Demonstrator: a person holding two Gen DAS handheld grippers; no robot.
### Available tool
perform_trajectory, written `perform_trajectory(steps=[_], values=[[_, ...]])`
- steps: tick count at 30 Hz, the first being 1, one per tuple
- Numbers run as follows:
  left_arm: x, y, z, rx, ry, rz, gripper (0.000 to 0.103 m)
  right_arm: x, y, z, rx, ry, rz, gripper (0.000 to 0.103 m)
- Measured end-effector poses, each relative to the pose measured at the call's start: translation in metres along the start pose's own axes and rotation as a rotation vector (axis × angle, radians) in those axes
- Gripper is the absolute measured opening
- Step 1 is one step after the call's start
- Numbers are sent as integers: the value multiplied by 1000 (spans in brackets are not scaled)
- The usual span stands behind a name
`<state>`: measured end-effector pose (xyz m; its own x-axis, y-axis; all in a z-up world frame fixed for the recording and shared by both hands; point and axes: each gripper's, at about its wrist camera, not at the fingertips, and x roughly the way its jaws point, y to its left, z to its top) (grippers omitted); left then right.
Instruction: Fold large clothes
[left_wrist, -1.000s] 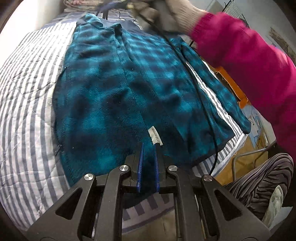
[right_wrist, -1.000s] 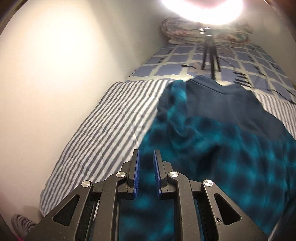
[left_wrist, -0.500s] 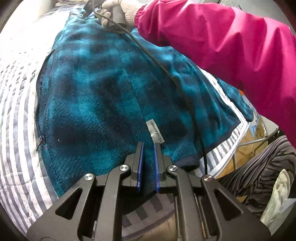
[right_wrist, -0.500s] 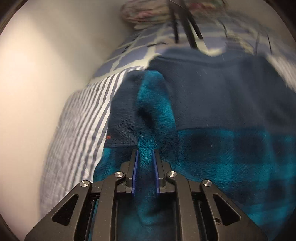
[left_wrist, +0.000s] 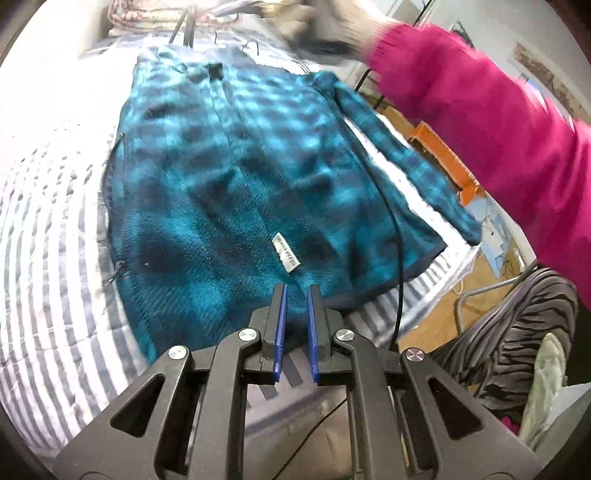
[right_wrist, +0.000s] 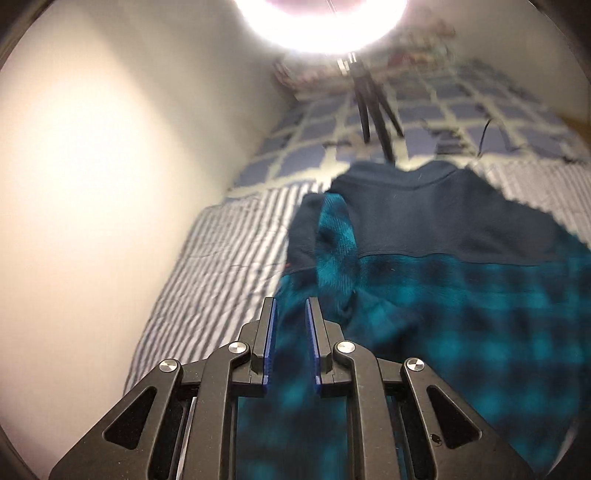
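Observation:
A teal and navy plaid fleece jacket (left_wrist: 240, 192) lies spread on a striped bedcover (left_wrist: 48, 258), with a white label (left_wrist: 285, 253) near its hem. My left gripper (left_wrist: 294, 295) is slightly open over the hem, holding nothing. In the right wrist view the jacket (right_wrist: 461, 295) shows its navy yoke and collar, with a sleeve folded over the body. My right gripper (right_wrist: 290, 310) is slightly open above the jacket's left edge, holding nothing.
A wall (right_wrist: 110, 184) borders the bed on the left. A tripod (right_wrist: 373, 103) stands on a checked quilt (right_wrist: 480, 118) beyond the collar. A black cable (left_wrist: 391, 221) trails across the jacket. The pink-sleeved arm (left_wrist: 498, 129) reaches over; an orange rack (left_wrist: 447, 155) is beside the bed.
Both grippers have let go of the jacket and pulled back. The right gripper has risen from the shoulder fold. The sleeve now lies folded over the body.

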<state>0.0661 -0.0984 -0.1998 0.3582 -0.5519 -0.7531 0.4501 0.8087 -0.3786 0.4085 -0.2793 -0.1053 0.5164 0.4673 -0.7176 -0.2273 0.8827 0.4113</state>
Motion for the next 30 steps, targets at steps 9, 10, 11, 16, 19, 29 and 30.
perform_trajectory(steps=[9,10,11,16,19,29,30], values=[[3,-6,10,-41,-18,-10,7,-168,24,-67,-108,-78,-85,14],[10,-10,13,-31,-12,-10,7,-181,25,-78,-119,-81,-106,14],[16,-14,15,-22,-5,-8,7,-193,24,-91,-127,-82,-124,14],[57,-26,8,25,78,27,7,-232,2,-142,-117,-75,-219,15],[69,-25,3,20,75,40,7,-251,-26,-164,-62,-72,-267,16],[21,-37,20,0,10,38,7,-307,-150,-220,152,-63,-434,39],[17,-38,22,4,3,42,7,-311,-162,-224,173,-61,-441,39]])
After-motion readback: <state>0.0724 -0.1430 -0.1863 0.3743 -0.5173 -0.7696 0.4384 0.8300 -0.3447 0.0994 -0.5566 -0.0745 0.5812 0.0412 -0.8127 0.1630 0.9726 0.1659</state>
